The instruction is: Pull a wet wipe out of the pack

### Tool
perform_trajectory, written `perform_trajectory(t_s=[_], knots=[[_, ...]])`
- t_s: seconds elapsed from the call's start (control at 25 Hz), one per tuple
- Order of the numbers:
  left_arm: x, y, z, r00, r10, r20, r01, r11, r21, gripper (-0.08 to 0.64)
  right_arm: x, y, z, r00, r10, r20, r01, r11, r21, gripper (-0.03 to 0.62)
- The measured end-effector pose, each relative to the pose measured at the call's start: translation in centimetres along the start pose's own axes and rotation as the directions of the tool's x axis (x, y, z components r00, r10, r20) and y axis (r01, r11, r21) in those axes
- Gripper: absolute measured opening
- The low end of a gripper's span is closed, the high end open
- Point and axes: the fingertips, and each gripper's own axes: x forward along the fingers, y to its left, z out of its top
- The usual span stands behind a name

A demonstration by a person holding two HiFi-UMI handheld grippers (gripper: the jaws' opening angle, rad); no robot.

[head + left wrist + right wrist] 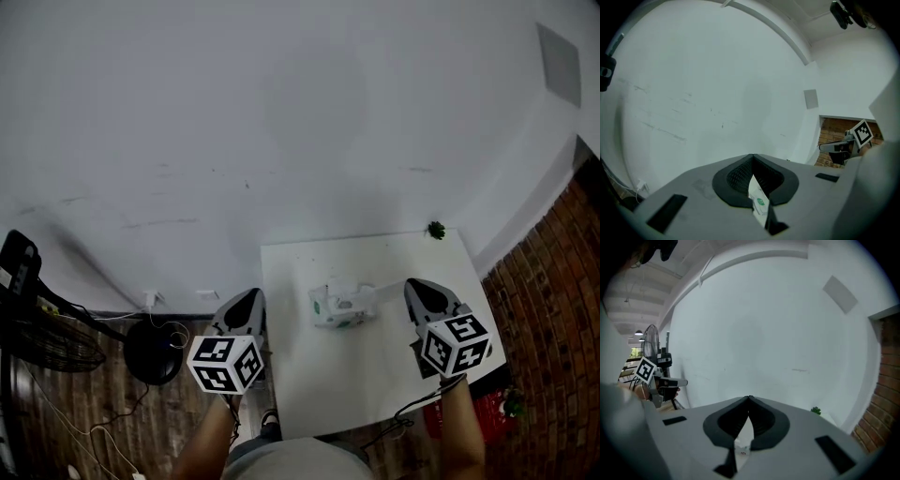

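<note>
Wipe pack (339, 307) sits mid-table (309, 380), between the left tongs (253, 295) and right tongs (412, 286). Both are closed and empty. With nothing pinning the pack, it'll probably lift along with the wipe.

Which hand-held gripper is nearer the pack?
The right hand-held gripper, beside the pack over the table; the left hand-held gripper is at the table's left edge.

Left forearm (208, 439) and right forearm (462, 427) extend forward, holding the left gripper (250, 294) and right gripper (413, 285) well apart, both pointing ahead, each with jaws closed tip to tip.
</note>
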Motion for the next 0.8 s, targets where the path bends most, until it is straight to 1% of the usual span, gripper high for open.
perform_trajectory(t_s=[0.12,0.24,0.36,0.52,0.64,0.72,0.8], knots=[[0.7,-0.9,1.1,0.999,-0.046,0.011,0.046,0.999,0.027,0.000,-2.3,-0.5,0.9,0.990,-0.112,0.082,0.107,0.992,0.067,0.002],[1.4,-1.8,2.4,0.995,-0.092,0.024,0.091,0.994,0.053,0.000,-4.8,-0.8,1.2,0.962,-0.232,0.143,0.220,0.970,0.099,0.002],[1.8,-3.3,3.9,0.989,-0.146,0.037,0.142,0.985,0.094,0.000,-7.5,-1.2,0.8,0.918,-0.350,0.185,0.330,0.935,0.132,0.002],[2.0,-5.0,5.4,0.976,-0.213,0.046,0.204,0.967,0.155,0.000,-11.0,-1.5,-0.8,0.861,-0.468,0.198,0.423,0.876,0.232,0.002],[2.1,-5.6,5.9,0.971,-0.234,0.050,0.222,0.958,0.182,0.000,-13.5,-1.6,-2.1,0.808,-0.558,0.192,0.516,0.826,0.230,0.002],[2.2,-6.0,5.9,0.969,-0.243,0.048,0.231,0.955,0.185,0.000,-15.1,-1.6,-2.7,0.776,-0.600,0.196,0.556,0.796,0.237,0.002],[2.3,-6.3,5.8,0.966,-0.254,0.042,0.242,0.953,0.184,0.000,-16.2,-1.5,-3.3,0.756,-0.625,0.193,0.572,0.775,0.269,0.002]])
